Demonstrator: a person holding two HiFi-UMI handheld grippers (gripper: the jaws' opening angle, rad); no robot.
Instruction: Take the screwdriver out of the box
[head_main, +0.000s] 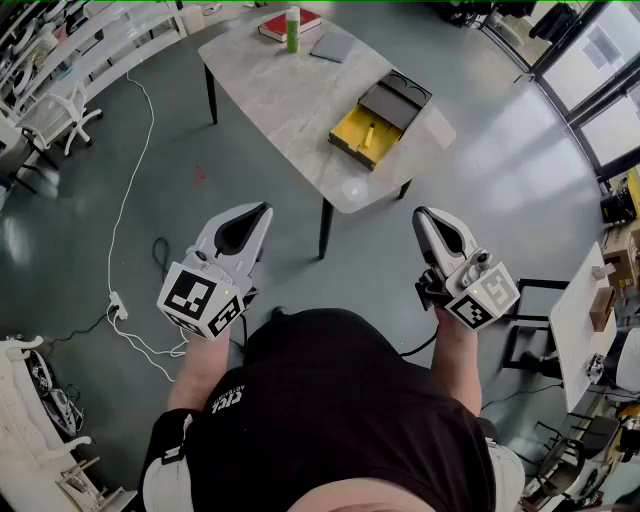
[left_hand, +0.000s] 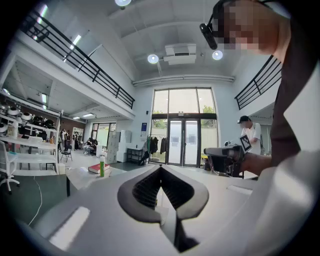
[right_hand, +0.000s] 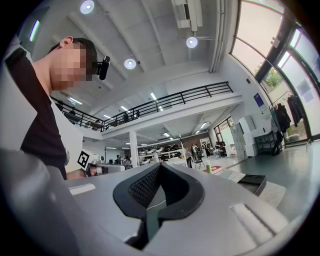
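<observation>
An open box (head_main: 381, 120) lies on the marble table (head_main: 290, 100), its yellow tray toward me and its black lid (right_hand: 254, 182) behind. A small yellow-handled screwdriver (head_main: 369, 133) rests in the yellow tray. Both grippers are held level close to my body, well short of the table. The left gripper (head_main: 262, 210) is shut with nothing between its jaws, its tips (left_hand: 160, 167) meeting. Over on the other side, the right gripper (head_main: 421, 213) is shut and empty too, with its tips (right_hand: 160, 165) closed together. Each gripper shows in the other's view.
A red book (head_main: 290, 22), a green bottle (head_main: 292, 30) and a grey pad (head_main: 333, 47) sit at the table's far end. A white cable (head_main: 130, 200) trails over the floor on the left. Shelving and chairs line the left, another bench the right (head_main: 590, 320).
</observation>
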